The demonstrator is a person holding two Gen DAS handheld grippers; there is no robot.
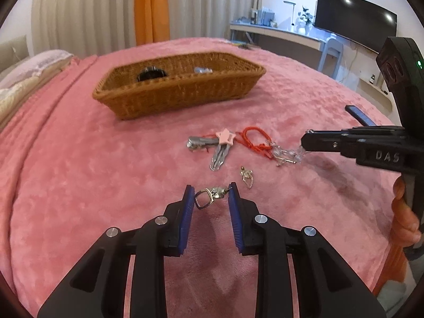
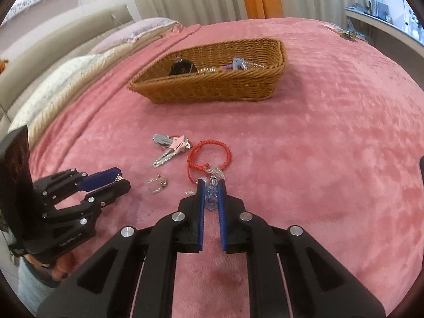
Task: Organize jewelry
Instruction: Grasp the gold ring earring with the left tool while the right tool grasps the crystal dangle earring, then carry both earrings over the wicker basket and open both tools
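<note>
Jewelry partly sorted: some lay in basket (image 2: 212,90), 2 claws each pinched 1 piece, left claw (image 1: 212,193) an earring (image 1: 209,196), right claw (image 2: 211,193) a clear beaded bracelet (image 2: 211,198), hair clips (image 1: 209,145) and 1 earring (image 1: 246,176) remained on bed (image 1: 92,172).

A home bedroom: a bed under a pink blanket (image 1: 106,159), pillows (image 2: 66,79), curtains (image 1: 151,5), wall television (image 1: 355,16).

Soft, even indoor light; strong fisheye bending at edges; slight blur.

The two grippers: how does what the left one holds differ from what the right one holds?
The left gripper is shut on a silver earring, lying crosswise between fairly wide jaws. The right gripper pinches a clear beaded bracelet in nearly shut jaws. The earring is a lone piece; the bracelet trails toward the red cord bracelet. Both hover over the pink blanket.
</note>
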